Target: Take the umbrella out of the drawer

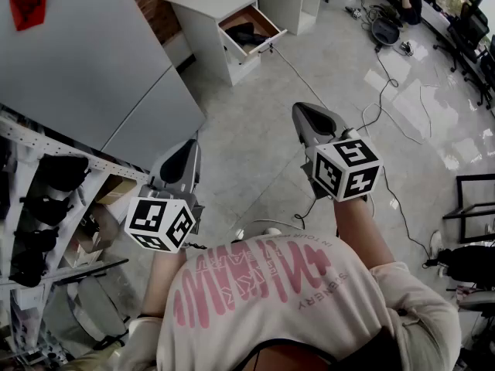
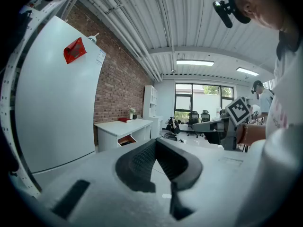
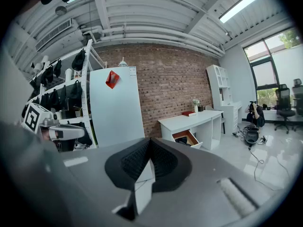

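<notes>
A white desk (image 1: 232, 2) stands far ahead by the brick wall, with its wooden drawer (image 1: 253, 28) pulled open. A dark object, likely the umbrella (image 1: 246, 34), lies inside. The drawer (image 3: 186, 138) also shows in the right gripper view, and small in the left gripper view as the drawer (image 2: 127, 140). My left gripper (image 1: 179, 157) and right gripper (image 1: 306, 116) are held up over the floor, well short of the desk. Both point toward it. The left gripper (image 2: 155, 144) and the right gripper (image 3: 149, 144) have their jaws together with nothing between them.
A tall grey cabinet (image 1: 85, 60) with a red sticker (image 1: 29, 0) stands at the left. Beside it is a white rack (image 1: 46, 207) hung with dark items. Cables (image 1: 371, 114) trail over the glossy floor on the right. Office chairs (image 1: 387, 29) and gear sit at the far right.
</notes>
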Available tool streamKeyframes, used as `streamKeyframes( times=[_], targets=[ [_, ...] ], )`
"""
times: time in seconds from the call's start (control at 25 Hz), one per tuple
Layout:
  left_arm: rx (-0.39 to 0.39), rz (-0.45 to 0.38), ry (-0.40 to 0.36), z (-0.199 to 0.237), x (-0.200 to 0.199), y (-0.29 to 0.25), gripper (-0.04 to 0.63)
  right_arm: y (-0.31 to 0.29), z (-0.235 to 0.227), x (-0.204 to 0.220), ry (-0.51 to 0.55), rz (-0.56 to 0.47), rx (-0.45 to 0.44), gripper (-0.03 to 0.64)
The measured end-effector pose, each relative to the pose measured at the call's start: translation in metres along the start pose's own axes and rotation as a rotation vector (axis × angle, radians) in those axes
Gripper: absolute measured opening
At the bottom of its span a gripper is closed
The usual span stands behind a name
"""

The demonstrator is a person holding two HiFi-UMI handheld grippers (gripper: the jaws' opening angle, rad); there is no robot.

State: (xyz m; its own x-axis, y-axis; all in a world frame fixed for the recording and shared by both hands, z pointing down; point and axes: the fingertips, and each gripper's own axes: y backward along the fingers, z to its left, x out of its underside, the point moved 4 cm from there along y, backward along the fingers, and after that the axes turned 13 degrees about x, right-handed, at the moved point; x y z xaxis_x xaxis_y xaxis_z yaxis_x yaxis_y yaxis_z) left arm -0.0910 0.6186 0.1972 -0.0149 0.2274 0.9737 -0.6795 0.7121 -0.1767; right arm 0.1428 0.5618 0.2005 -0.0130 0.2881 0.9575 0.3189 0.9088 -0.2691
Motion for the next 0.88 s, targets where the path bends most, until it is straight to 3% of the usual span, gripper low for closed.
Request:
streamKeyframes(
  times=[0.64,0.88],
  targets=[
    [0.025,-0.065,0.048,-0.035,0.001,-0.017,0.006,0.023,-0.025,0.003,-0.025,-0.037,-0.075,0.014],
    [0.033,-0.040,0.079,-0.038,0.013,-0.021,0.006,0.023,-0.033,0.027,-0.039,0.041,-0.063,0.012]
  ],
)
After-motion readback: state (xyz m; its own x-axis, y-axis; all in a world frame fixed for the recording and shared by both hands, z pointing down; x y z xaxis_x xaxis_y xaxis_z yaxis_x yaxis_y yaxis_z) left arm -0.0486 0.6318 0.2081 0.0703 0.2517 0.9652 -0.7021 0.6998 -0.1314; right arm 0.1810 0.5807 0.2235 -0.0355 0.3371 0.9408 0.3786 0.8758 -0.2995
